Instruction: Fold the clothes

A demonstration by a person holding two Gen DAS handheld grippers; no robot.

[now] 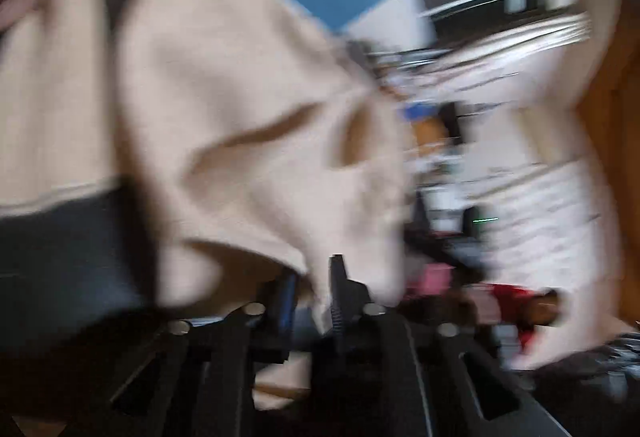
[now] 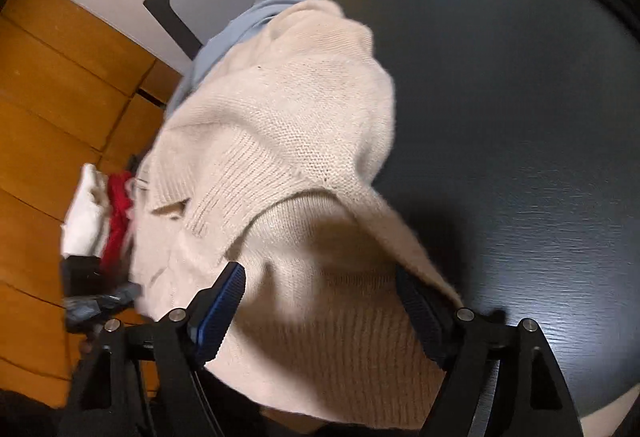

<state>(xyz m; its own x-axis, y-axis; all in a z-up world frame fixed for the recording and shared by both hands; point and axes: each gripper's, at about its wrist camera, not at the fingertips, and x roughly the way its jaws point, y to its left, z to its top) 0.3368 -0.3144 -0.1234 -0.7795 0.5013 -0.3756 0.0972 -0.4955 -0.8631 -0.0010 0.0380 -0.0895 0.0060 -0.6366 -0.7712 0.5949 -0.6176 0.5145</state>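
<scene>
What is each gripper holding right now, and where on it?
Left gripper: shut on a fold of the cream sweater. Right gripper: open, straddling the sweater, gripping nothing.

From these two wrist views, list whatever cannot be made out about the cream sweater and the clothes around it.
- Left wrist view: motion blur smears the cream sweater; its folds and the room behind cannot be read.
- Left gripper: cloth sits between its fingers, but blur hides which part.
- Right wrist view: the sweater covers most of the light blue garment.
- Right wrist view: the sweater's lower end is cut off by the bottom edge.
- The red cloth is too small to identify.
</scene>
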